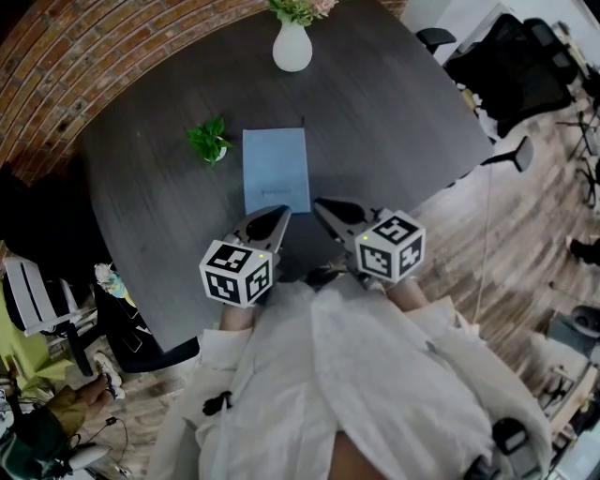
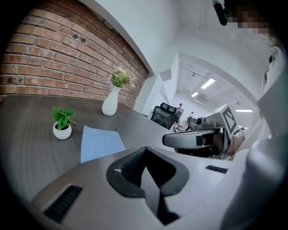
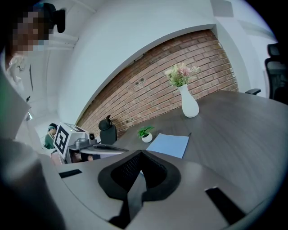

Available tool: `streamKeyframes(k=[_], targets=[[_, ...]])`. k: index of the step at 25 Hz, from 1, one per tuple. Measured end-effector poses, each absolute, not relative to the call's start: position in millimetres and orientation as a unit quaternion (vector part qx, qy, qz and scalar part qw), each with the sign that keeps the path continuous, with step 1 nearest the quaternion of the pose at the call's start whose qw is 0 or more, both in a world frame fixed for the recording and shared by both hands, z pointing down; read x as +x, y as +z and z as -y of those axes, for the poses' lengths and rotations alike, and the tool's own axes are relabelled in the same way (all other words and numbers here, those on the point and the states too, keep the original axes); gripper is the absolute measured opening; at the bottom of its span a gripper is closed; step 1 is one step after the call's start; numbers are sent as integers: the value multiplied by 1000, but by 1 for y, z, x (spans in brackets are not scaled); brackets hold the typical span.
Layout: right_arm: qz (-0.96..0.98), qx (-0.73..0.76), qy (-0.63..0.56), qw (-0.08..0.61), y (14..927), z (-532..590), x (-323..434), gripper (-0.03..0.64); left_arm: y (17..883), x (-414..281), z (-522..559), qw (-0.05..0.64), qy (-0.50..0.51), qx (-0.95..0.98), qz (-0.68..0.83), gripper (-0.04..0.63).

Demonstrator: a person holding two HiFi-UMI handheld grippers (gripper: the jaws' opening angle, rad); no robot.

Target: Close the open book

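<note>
Blue book [image 1: 276, 170] — just beyond left hand-held gripper [image 1: 282, 215]

light blue book [image 1: 276, 170], closed, flat on table

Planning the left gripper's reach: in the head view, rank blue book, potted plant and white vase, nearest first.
1. Blue book, just ahead of the left gripper.
2. Potted plant, left of the book.
3. White vase, farthest back, beyond the book.

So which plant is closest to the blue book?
The little potted plant, sitting right beside the book. The tall white vase of flowers stands farther back.
</note>
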State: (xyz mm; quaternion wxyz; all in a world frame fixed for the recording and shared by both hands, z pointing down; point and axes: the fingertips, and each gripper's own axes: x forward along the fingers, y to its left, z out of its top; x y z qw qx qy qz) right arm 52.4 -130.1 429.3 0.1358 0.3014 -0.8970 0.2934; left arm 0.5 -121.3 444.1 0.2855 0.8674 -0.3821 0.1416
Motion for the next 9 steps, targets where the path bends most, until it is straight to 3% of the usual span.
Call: streamKeyframes(k=[9], targets=[[896, 302, 296, 139, 433, 130, 53, 5, 443, 1, 122, 290, 133, 867, 382, 5]])
